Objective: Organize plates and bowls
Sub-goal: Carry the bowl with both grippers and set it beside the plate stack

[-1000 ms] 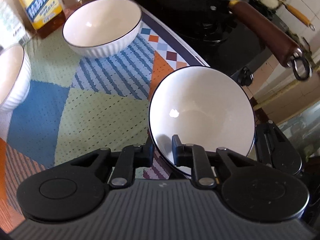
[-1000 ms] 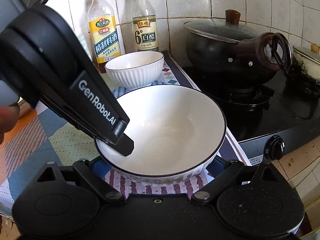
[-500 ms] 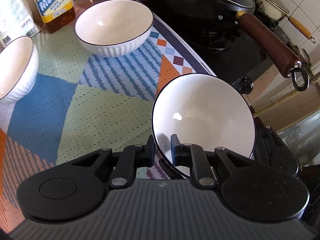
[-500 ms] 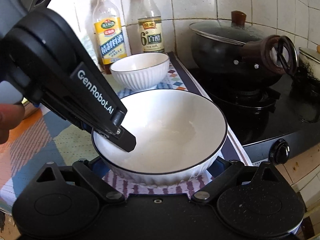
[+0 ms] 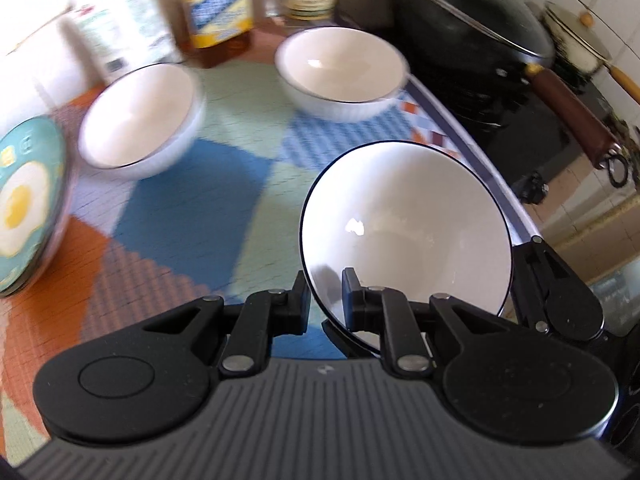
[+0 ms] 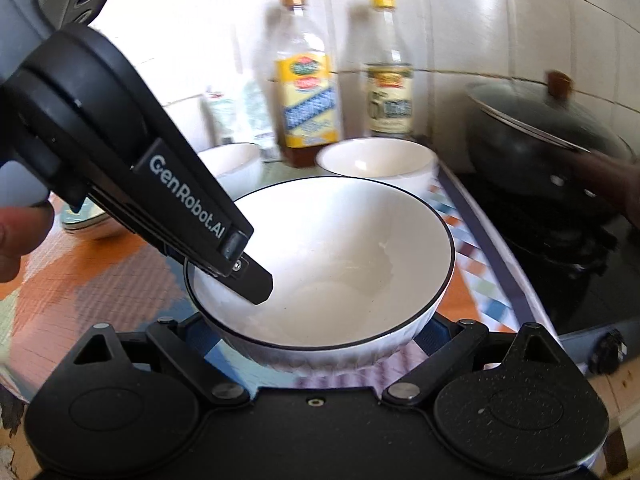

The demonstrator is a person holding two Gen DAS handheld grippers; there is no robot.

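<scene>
A: Left gripper (image 5: 325, 300) — what is it doing?

B: It is pinching the near rim of a white bowl with a dark rim line (image 5: 404, 224), one finger inside the bowl, one outside. The bowl is tilting, its mouth facing the camera, and is sitting over the near right part of the patterned mat (image 5: 192, 200), close to the stove edge.

A: And from the right wrist camera?

B: The same bowl (image 6: 328, 256) is filling the middle of the view, with the left gripper (image 6: 244, 276) reaching in from the upper left and clamping the rim. The right gripper (image 6: 316, 344) is sitting wide apart, a finger at either side below the bowl; I cannot tell whether they are touching it.

A: Other dishes?

B: Two more white bowls are standing on the mat: one at far left (image 5: 140, 116), one farther back (image 5: 340, 68) in front of the bottles. A teal plate with a fried-egg print (image 5: 28, 208) is lying at the left edge. A lidded black wok (image 5: 472, 28) is resting on the stove at right.
</scene>
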